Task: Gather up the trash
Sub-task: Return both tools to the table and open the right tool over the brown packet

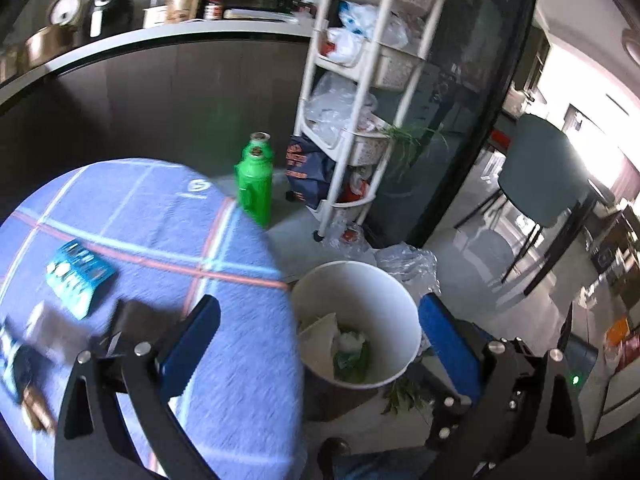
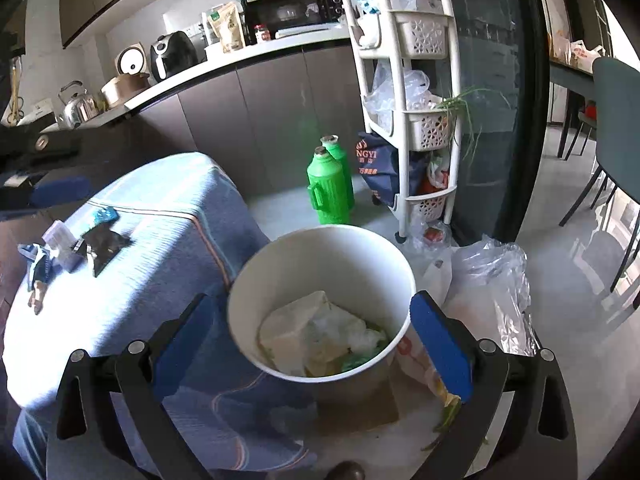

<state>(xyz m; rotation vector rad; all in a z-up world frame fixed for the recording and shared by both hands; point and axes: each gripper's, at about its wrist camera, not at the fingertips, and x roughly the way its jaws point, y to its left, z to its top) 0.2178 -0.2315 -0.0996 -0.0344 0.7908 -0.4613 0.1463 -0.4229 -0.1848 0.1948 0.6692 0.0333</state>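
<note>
Left gripper point(image 1: 320, 332) and right gripper point(image 2: 318, 334): jaws spread wide, nothing between pads.

Remaining trash: teal wrapper point(image 1: 78, 276), dark wrapper point(image 2: 105, 245), left of frame on blue-covered table point(image 1: 168, 216). Judged light, thin, crinkly, slippery; pinch raised edge.

White paper bucket point(image 2: 320, 248), centre frame, holds crumpled paper; thin-walled, light, easily tipped.

Only readable bit is "NGYI" in pale letters on the dark blue bag point(image 2: 378, 168) slumped beside the white plastic rack point(image 2: 404, 168); everything else is too blurry.

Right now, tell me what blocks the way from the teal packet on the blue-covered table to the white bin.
Nothing visible does. The teal packet lies on bare blue checked cloth; the white paper bin stands open-topped just off the table's edge.
</note>
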